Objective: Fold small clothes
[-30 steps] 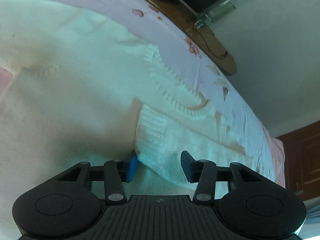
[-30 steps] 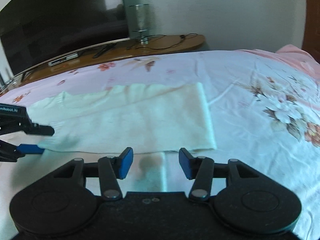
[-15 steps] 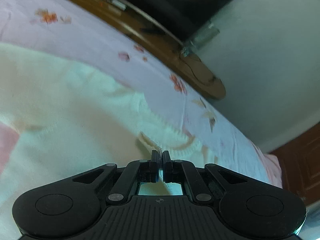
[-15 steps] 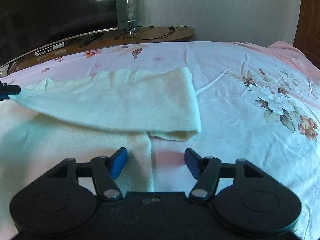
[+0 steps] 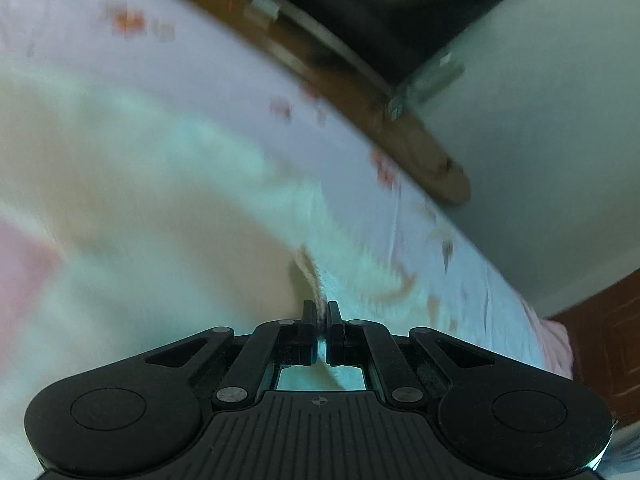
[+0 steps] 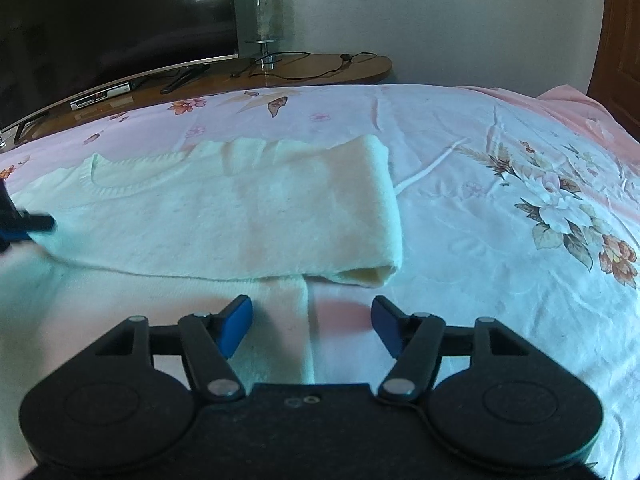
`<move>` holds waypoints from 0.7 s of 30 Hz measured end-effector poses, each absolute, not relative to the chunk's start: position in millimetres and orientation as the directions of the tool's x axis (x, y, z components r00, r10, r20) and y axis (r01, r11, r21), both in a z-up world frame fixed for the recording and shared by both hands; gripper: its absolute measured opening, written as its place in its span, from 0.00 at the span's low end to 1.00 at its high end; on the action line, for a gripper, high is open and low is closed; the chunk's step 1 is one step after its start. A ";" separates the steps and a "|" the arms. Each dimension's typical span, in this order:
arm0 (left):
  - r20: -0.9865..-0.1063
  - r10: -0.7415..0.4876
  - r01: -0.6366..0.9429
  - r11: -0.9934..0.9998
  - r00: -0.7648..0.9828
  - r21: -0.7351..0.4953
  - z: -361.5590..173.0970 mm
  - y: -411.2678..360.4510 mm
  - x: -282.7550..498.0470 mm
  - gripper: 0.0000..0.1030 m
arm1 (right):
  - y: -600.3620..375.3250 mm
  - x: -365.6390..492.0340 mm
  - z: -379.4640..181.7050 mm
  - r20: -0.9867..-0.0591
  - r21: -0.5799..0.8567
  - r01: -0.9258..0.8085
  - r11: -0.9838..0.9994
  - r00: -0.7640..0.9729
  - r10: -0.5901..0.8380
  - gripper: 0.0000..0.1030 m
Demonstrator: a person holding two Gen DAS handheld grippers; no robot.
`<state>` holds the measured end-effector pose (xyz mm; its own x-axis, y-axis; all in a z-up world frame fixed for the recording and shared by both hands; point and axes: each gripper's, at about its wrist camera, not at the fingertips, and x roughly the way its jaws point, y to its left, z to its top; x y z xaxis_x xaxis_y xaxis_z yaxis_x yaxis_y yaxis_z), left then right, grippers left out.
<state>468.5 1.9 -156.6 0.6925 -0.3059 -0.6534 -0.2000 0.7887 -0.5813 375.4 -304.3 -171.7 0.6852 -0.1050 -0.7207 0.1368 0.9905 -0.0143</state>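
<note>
A cream knitted sweater (image 6: 240, 220) lies on the floral bedsheet (image 6: 500, 240), its sleeve folded across the body with the cuff opening (image 6: 370, 274) at the right. My left gripper (image 5: 319, 314) is shut on the sweater's ribbed sleeve edge (image 5: 316, 280) and holds it lifted; the sweater (image 5: 140, 200) is blurred in the left wrist view. The left gripper also shows at the left edge of the right wrist view (image 6: 24, 226). My right gripper (image 6: 312, 324) is open and empty, low over the sweater's lower edge (image 6: 280, 320).
A wooden TV console (image 6: 280, 68) runs along the far side of the bed with a dark television (image 6: 100, 20), a glass lamp (image 6: 263, 20) and cables. A wooden door (image 6: 620, 40) stands at the right. Pink bedding (image 6: 560, 100) lies at the far right.
My left gripper closed on the sleeve edge and has lifted and carried it across the body. The right gripper drew back slightly and stayed open.
</note>
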 end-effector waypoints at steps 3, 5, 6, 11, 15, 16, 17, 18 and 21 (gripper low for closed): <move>-0.612 -0.246 -0.219 0.783 0.751 -0.582 -133.9 35.3 468.2 0.03 | -303.0 379.2 -172.1 -0.716 -0.027 0.147 0.989 0.687 -0.122 0.64; -0.608 -0.208 -0.231 0.793 0.766 -0.563 -128.0 52.5 469.3 0.03 | -302.4 382.1 -172.9 -0.712 -0.032 0.151 0.988 0.691 -0.129 0.64; -0.611 -0.195 -0.240 0.796 0.767 -0.556 -128.2 59.5 468.6 0.03 | -301.9 384.0 -173.5 -0.710 -0.036 0.155 0.987 0.691 -0.134 0.64; -0.655 -0.143 -0.310 0.793 0.742 -0.524 -151.3 76.5 456.0 0.03 | -294.1 395.2 -174.4 -0.702 -0.048 0.121 0.992 0.703 -0.120 0.37; -0.686 -0.113 -0.364 0.779 0.719 -0.510 -171.3 82.7 447.4 0.03 | -290.7 402.1 -172.3 -0.695 -0.043 0.098 0.994 0.712 -0.100 0.11; -0.690 -0.111 -0.371 0.776 0.716 -0.510 -174.2 84.2 445.8 0.03 | -292.7 400.7 -170.9 -0.692 -0.031 0.099 0.995 0.715 -0.093 0.08; -0.696 -0.111 -0.373 0.779 0.709 -0.504 -179.0 84.0 445.2 0.03 | -295.7 398.0 -169.3 -0.687 -0.020 0.111 0.994 0.720 -0.094 0.07; -0.710 -0.108 -0.372 0.791 0.696 -0.486 -182.6 80.7 444.7 0.03 | -300.3 395.1 -169.3 -0.681 -0.015 0.133 0.991 0.724 -0.108 0.06; -0.739 -0.097 -0.361 0.826 0.666 -0.433 -194.4 71.5 445.6 0.03 | -310.4 393.3 -177.7 -0.702 0.011 0.169 0.986 0.703 -0.113 0.06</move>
